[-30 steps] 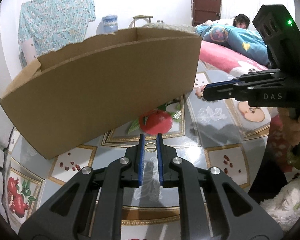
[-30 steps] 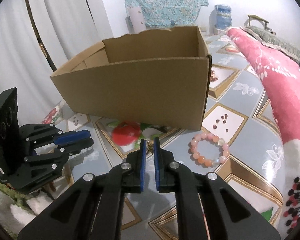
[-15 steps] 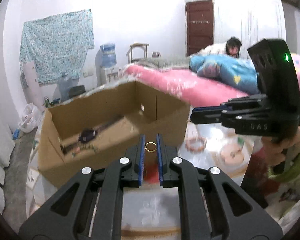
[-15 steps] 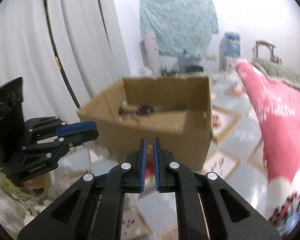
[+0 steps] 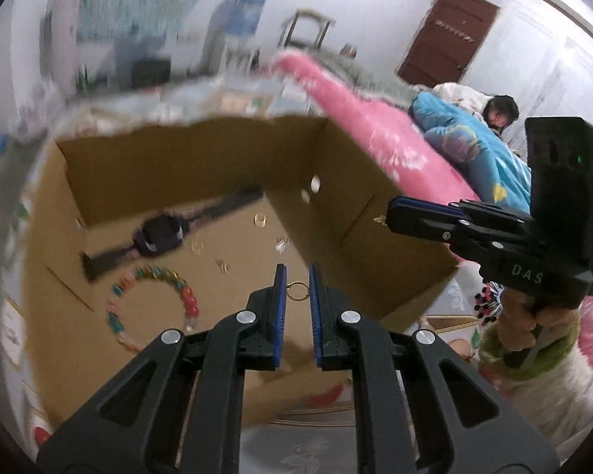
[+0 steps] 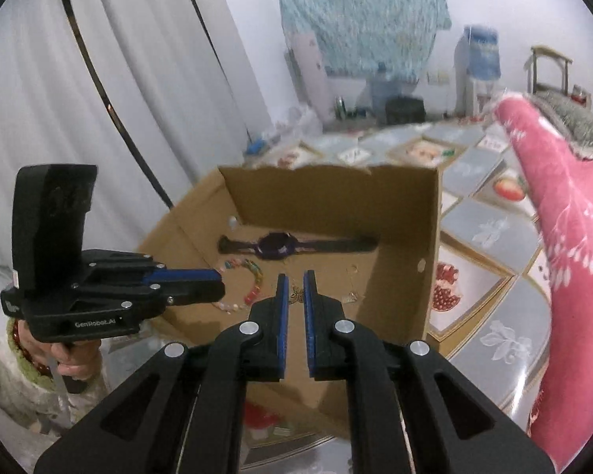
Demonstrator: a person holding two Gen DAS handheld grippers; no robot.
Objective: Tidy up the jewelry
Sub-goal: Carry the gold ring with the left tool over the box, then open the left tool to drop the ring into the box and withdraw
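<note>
2 gripper bodies read "DAS" (image 5: pixel 527 276) and "GenRobot.AI" (image 6: pixel 95 322).

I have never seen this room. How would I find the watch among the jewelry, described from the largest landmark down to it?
Find the open cardboard box on the patterned floor beside the pink blanket. On its bottom, along the far wall, lies the watch, stretched out flat. It is the only dark, long, strap-shaped item; the colourful bead bracelet nearer the grippers is a bright ring, and the other pieces are tiny.
</note>
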